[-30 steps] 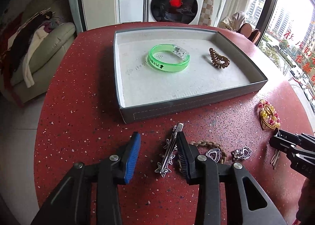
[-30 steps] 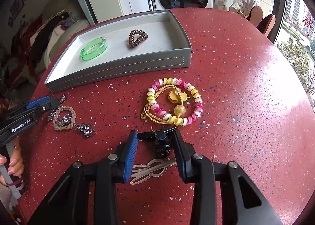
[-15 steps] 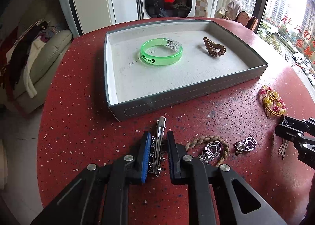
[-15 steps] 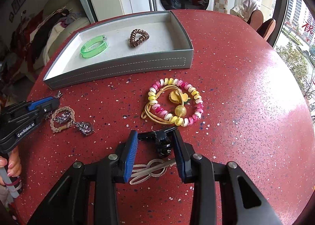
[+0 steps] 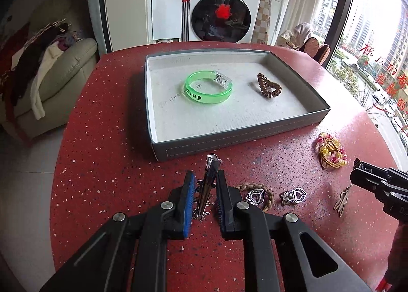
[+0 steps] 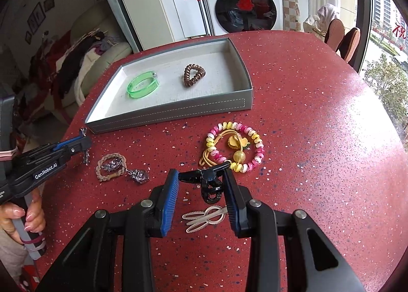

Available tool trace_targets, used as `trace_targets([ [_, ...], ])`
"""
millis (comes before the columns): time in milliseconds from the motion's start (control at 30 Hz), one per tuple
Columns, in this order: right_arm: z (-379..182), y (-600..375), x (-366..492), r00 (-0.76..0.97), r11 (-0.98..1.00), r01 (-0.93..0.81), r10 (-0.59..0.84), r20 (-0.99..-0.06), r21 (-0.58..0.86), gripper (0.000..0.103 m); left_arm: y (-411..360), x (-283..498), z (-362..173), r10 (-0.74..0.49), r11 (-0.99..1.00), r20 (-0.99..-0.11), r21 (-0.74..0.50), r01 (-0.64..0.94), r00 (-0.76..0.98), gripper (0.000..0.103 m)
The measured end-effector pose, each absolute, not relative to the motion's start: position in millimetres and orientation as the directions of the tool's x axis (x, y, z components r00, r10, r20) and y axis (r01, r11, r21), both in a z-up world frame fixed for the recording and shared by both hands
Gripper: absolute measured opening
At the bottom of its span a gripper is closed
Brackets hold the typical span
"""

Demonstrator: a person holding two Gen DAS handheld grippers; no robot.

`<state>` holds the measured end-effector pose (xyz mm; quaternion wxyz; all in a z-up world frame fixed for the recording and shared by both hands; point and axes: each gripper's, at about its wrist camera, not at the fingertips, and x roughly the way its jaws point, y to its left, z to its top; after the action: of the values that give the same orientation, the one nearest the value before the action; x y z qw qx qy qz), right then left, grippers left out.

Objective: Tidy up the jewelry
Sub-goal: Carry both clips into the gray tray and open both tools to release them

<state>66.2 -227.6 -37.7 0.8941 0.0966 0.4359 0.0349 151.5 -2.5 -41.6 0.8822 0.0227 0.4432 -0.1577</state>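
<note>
Two grippers each carried a clip above the red speckled desk (image 5: 102, 164), and the step in hand looked like moving both into the grey tray (image 5: 229, 142). The left gripper (image 5: 205, 187) had its fingers clamped on a silver star clip (image 5: 207, 182), which hung just short of the tray's near wall. The right gripper (image 6: 201, 184) held a black claw clip (image 6: 207, 182) across its fingers, over the desk near the bead bracelet (image 6: 236, 146). To do this well, I judged each clip should clear the tray wall before lowering, then be set on bare lining away from the green bangle (image 5: 207, 86) and the brown coil tie (image 5: 269, 85) already inside. The star clip was gripped near its middle and might swivel, so a slow carry seemed wise.

Beyond the desk stood a white washing machine (image 5: 221, 11), a pale sofa (image 5: 63, 70) heaped with clothes, and a tall window (image 5: 377, 49) on the right. Loose on the desk lay a braided cord (image 5: 257, 190) with heart charms and a cream hairpin (image 6: 204, 218).
</note>
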Motion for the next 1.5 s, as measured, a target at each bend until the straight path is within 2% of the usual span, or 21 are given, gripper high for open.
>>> trace_targets([
  [500, -13.0, -227.3, 89.9, 0.651, 0.968, -0.018, 0.203, -0.731, 0.252, 0.038, 0.3, 156.0, -9.2, -0.312, 0.941, -0.741, -0.158, 0.298, 0.594, 0.035],
  [967, 8.7, -228.6, 178.9, 0.654, 0.974, -0.057, 0.203, -0.729, 0.220, 0.038, -30.2, 223.3, 10.5, -0.305, 0.940, -0.733, -0.130, 0.315, 0.608, 0.035],
  [1500, -51.2, -232.7, 246.0, 0.533, 0.988, -0.013, 0.136, -0.835, 0.153, 0.038, -37.9, 263.4, -50.8, -0.245, 0.944, -0.847, -0.098, 0.314, 0.473, 0.035],
])
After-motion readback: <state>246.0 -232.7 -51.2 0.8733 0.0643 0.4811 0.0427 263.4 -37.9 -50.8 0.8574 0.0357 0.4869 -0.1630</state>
